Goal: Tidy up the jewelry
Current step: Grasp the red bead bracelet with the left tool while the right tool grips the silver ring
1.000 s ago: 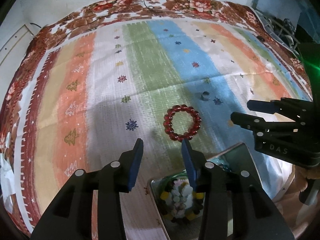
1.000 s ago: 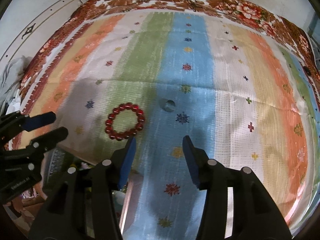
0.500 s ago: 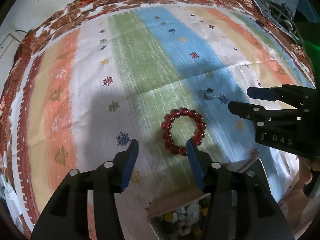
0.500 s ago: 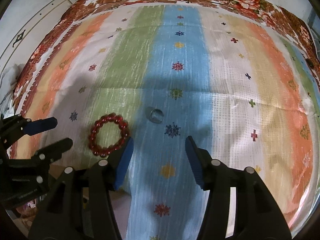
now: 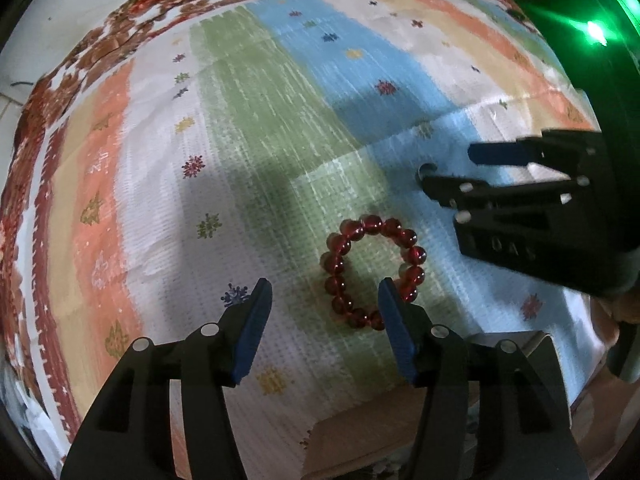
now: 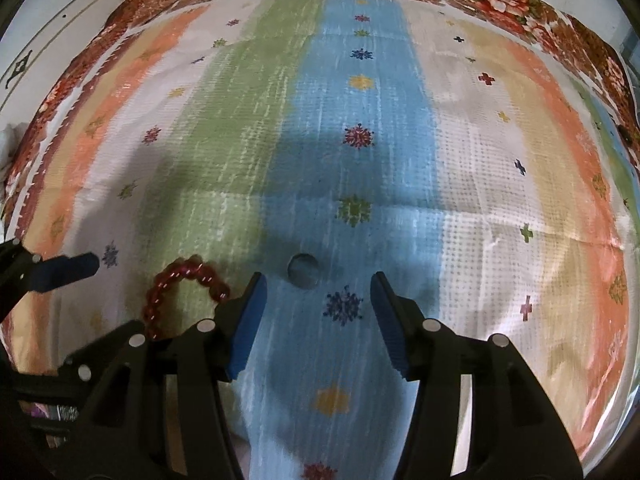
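Observation:
A red bead bracelet point(image 5: 374, 270) lies flat on the striped cloth. My left gripper point(image 5: 324, 300) is open and empty, its right fingertip just over the bracelet's near edge. In the right wrist view the bracelet point(image 6: 182, 284) sits left of my open, empty right gripper point(image 6: 316, 294). A small silver ring point(image 6: 303, 271) lies on the blue stripe just ahead of the right fingertips. The right gripper point(image 5: 452, 168) also shows in the left wrist view, with the ring point(image 5: 427, 169) half hidden behind its lower finger.
A jewelry box point(image 5: 400, 432) sits at the cloth's near edge, below the left gripper, mostly hidden. The striped cloth point(image 6: 360, 120) covers the table with a floral border at the far side. A green light point(image 5: 596, 32) glows at the upper right.
Both grippers have moved forward and lower over the cloth. The bracelet now lies by the left fingertips, the ring just ahead of the right ones. The box has slid nearly out of view.

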Action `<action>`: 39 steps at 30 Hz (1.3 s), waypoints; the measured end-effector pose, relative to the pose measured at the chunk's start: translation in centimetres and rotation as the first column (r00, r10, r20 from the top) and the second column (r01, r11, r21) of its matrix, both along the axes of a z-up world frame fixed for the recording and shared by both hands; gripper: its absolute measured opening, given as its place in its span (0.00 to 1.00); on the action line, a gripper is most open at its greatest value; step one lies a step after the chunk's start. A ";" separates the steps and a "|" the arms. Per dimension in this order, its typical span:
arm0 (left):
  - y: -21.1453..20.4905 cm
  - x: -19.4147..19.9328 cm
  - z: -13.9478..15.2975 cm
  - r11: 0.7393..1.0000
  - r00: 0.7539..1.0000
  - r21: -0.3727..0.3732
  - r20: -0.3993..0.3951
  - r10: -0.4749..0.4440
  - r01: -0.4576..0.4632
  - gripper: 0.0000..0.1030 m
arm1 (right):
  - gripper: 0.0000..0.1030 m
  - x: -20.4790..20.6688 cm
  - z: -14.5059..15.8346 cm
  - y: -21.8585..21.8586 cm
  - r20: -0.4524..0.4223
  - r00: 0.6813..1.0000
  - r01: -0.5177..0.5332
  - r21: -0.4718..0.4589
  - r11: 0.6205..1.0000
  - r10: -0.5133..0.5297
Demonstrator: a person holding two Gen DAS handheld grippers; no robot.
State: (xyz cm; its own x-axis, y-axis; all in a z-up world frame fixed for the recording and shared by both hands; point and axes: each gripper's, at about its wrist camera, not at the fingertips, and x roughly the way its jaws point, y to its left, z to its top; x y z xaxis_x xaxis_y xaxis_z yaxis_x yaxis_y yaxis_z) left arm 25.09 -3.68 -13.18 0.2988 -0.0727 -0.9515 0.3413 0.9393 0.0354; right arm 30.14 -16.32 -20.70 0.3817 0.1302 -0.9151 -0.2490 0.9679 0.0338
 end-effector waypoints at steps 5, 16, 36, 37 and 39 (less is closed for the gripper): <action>-0.7 0.2 -0.6 0.999 0.999 0.021 -0.026 -0.044 0.044 0.53 | 0.53 0.8 -0.4 0.2 -0.012 1.000 0.000 -0.003 1.000 0.000; -1.4 0.5 -2.3 0.998 0.992 0.005 -0.109 -0.064 0.065 0.36 | 0.53 0.9 -1.5 0.5 -0.018 1.000 -0.017 -0.019 1.000 0.017; 1.0 0.3 -0.4 0.995 0.998 -0.091 -0.060 0.030 -0.035 0.13 | 0.21 0.7 -1.2 -0.9 -0.027 1.000 -0.003 0.024 1.000 0.004; 1.0 0.2 -0.1 0.995 0.998 -0.096 -0.054 0.032 -0.037 0.13 | 0.21 0.5 -1.2 -0.9 -0.028 1.000 -0.002 0.023 1.000 0.003; 1.1 0.2 0.6 0.993 0.999 -0.108 -0.041 0.035 -0.039 0.13 | 0.21 0.6 -1.1 -0.8 -0.030 1.000 -0.002 0.024 1.000 0.002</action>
